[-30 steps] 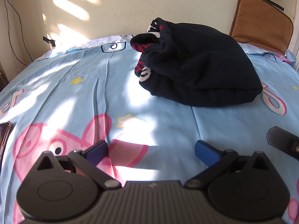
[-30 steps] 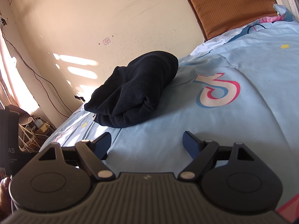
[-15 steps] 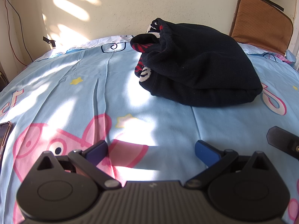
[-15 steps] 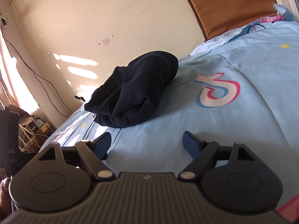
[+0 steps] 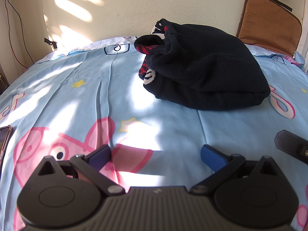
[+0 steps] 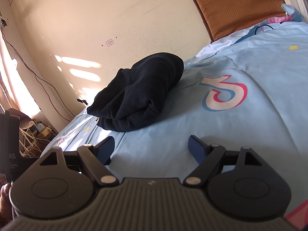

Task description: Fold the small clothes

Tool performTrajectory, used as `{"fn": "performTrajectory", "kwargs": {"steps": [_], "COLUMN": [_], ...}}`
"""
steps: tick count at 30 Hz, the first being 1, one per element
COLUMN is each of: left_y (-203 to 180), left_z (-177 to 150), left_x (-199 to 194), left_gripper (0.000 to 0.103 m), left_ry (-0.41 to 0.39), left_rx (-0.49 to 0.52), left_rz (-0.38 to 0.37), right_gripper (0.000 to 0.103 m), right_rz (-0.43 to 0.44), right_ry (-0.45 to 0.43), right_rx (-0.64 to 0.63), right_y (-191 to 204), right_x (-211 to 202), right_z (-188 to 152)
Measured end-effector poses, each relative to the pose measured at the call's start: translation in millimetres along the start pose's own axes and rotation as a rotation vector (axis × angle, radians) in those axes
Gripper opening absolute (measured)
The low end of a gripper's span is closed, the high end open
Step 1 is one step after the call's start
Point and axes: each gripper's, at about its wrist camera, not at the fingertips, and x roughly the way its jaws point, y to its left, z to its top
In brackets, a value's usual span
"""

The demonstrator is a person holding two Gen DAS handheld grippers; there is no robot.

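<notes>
A black knitted garment (image 5: 204, 67) with red stripes and white marks at its left end lies in a folded bundle on the light blue cartoon bedsheet (image 5: 77, 96). In the right wrist view the same garment (image 6: 138, 94) sits ahead and to the left. My left gripper (image 5: 156, 155) rests low over the sheet, well short of the bundle, open with nothing between its blue fingers. My right gripper (image 6: 151, 147) is also open and empty, a short way from the bundle's near edge. Part of the right gripper (image 5: 292, 146) shows at the left wrist view's right edge.
A phone (image 5: 4, 140) lies at the sheet's left edge. A brown cushion (image 5: 269, 23) leans on the wall at the far right. The cream wall (image 5: 134, 9) runs behind the bed. Cables and clutter (image 6: 34, 136) sit beside the bed on the left.
</notes>
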Motion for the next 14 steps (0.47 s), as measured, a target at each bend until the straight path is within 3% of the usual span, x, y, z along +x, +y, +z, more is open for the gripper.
{"fn": "performTrajectory", "kwargs": {"steps": [14], "left_y": [0.4], "left_z": [-0.1], "left_x": [-1.4], "left_gripper": [0.103], "left_ry": [-0.004], "left_rx": [0.003], "left_rz": [-0.003], "right_gripper": [0.085], "right_rz": [0.000], "right_ry": [0.000], "right_rx": [0.000], "right_y": [-0.1], "right_x": [0.1], "right_z": [-0.6]}}
